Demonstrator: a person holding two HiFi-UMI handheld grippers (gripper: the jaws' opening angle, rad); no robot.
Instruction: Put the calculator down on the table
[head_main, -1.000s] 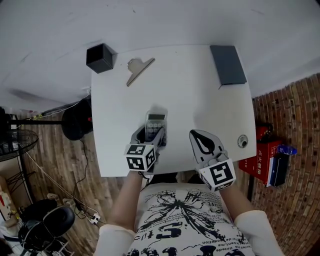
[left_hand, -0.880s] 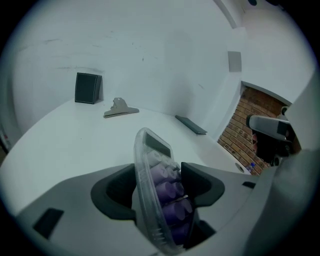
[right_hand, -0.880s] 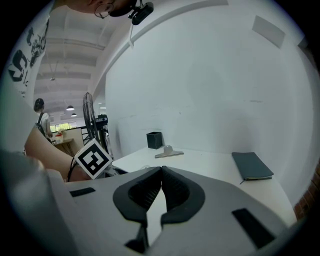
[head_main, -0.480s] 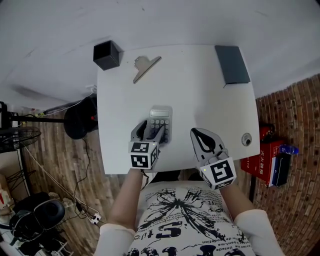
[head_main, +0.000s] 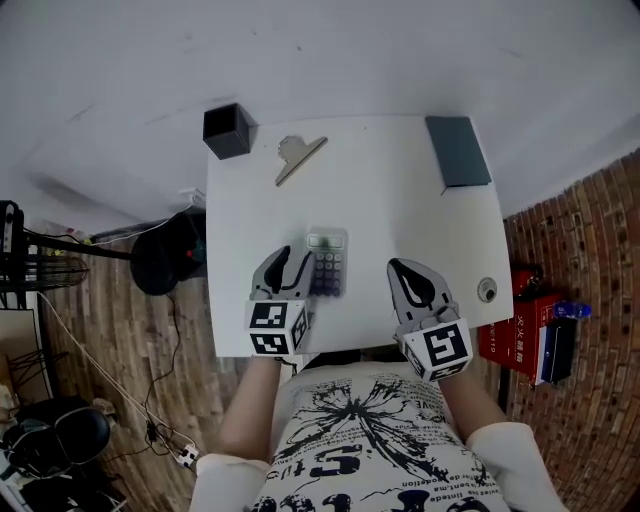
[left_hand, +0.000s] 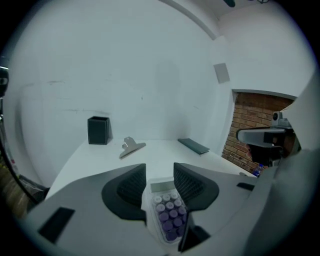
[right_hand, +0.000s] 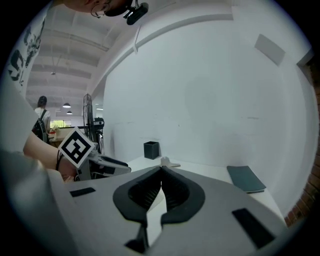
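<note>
The calculator (head_main: 328, 265), pale with purple keys, lies flat on the white table (head_main: 400, 200) near its front edge. My left gripper (head_main: 287, 262) hangs above it and slightly to its left. In the left gripper view the calculator (left_hand: 169, 212) shows below the gripper (left_hand: 159, 170), whose jaws are closing. They stand apart with nothing pressed between the pads. My right gripper (head_main: 405, 268) hovers to the right of the calculator and is shut with nothing in it. In the right gripper view its tips (right_hand: 161, 172) meet.
A black square holder (head_main: 227, 131) stands at the table's far left corner, with a metal binder clip (head_main: 299, 157) beside it. A dark notebook (head_main: 458, 150) lies at the far right. A round grommet (head_main: 486, 290) sits near the right edge. A red box (head_main: 520, 320) is on the floor.
My left gripper has let go of the calculator, lifted and drawn back toward the person. The calculator now rests on the table. My right gripper has risen slightly.
</note>
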